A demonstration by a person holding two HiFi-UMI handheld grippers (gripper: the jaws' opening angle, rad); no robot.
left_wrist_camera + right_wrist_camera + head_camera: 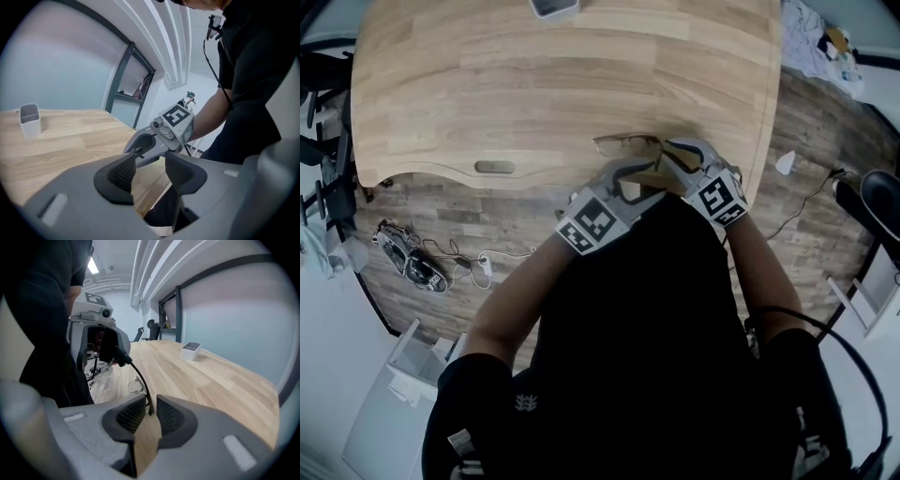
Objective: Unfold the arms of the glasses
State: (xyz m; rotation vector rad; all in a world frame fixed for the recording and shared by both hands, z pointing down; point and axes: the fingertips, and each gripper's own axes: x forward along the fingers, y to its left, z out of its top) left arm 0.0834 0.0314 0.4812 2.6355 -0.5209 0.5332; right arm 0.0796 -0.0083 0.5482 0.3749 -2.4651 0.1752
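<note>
1. Right now my right gripper [151,414] has its fingers slightly apart around a thin black arm [139,377] of the glasses [626,143], seemingly not pinching it.
2. My left gripper [150,171] has its fingers wide apart, empty.
3. The glasses lie on the table [534,84], near its front edge.

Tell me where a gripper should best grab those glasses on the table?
Probably the thin temple arm, approached from the table's near edge. It sticks out from the glasses and rises off the wood, so jaws can straddle it; the lenses lie low.
</note>
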